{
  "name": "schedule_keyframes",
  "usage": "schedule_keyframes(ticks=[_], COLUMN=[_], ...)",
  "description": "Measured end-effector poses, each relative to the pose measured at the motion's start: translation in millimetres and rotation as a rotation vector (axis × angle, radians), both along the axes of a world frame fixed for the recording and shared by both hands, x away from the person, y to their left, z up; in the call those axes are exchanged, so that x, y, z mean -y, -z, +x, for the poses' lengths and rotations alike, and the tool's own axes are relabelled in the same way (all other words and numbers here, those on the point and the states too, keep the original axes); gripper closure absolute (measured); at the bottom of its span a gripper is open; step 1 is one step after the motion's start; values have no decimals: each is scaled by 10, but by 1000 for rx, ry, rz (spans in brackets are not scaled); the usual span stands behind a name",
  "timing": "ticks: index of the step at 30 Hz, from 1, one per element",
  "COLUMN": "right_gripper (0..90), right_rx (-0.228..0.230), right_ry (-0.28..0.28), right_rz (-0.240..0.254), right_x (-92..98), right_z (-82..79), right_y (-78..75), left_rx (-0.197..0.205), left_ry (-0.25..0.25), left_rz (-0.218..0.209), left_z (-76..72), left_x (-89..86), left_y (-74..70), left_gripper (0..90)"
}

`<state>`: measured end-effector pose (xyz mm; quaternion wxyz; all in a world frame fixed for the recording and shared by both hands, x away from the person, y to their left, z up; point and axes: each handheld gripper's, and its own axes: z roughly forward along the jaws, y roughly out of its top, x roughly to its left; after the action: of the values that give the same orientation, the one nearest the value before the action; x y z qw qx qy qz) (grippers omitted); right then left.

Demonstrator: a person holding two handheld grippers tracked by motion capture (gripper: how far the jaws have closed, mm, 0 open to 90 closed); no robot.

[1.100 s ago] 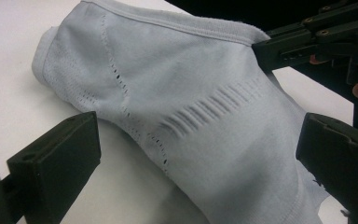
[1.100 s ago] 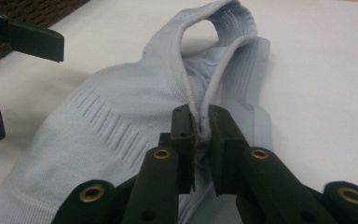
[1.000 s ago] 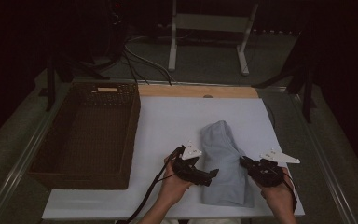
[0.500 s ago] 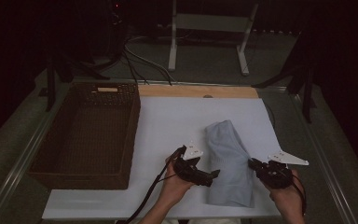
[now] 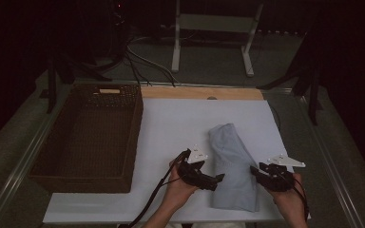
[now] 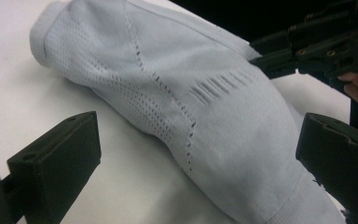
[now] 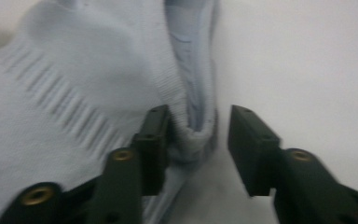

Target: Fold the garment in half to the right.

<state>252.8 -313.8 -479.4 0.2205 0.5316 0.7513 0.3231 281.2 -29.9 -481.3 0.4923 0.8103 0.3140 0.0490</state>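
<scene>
Dark floor, trailing cables and a pale metal stand (image 5: 214, 38) fill the space beyond the counter (image 5: 171, 128), whose white top carries a brown wicker basket (image 5: 88, 137) on its left half and a folded light-blue garment (image 5: 233, 166) on its right half, toward the near edge. That cloth lies with its long axis running from the near edge away toward the far side, leaning a little to the left at its far end, and it sits between the two hands. Left hand-held gripper (image 5: 216, 178) rests just beside the garment's left flank, pointing across at it; in its own view the jaws stand wide apart with nothing pressed between them and the knit (image 6: 182, 102) ahead. Right hand-held gripper (image 5: 255, 170) is at the opposite, right edge. Its jaws have just been opening, and in its view the folded hem (image 7: 191, 121) lies in the gap: it sits against the left jaw while the right jaw stands clear, so I judge nothing is clamped. Both hands are about equally near; the right is already on the edge, so a regrasp or a lift toward the basket would start from there. No brand, label or readable writing shows on the cloth, the basket or the tools; only rows of small perforations and short slits pattern the fabric
</scene>
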Motion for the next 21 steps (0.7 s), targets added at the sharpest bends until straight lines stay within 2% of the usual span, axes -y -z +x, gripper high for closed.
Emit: schedule_keyframes(ticks=[4, 9, 17, 21], right_gripper=[464, 370, 345, 345], right_rx=[2, 28, 24, 7], right_ry=[27, 9, -22, -32], right_rz=[11, 37, 41, 43], right_x=[28, 27, -9, -14], right_z=[-7, -93, -252, -284], right_y=[3, -53, -40, 13], left_rx=[-7, -11, -34, -68], left_ry=[-11, -12, -8, -3], left_rz=[-9, -11, 14, 24], left_z=[0, -3, -13, -6], left_x=[7, 8, 32, 66], left_y=[15, 11, 32, 64], left_gripper=[15, 16, 18, 24])
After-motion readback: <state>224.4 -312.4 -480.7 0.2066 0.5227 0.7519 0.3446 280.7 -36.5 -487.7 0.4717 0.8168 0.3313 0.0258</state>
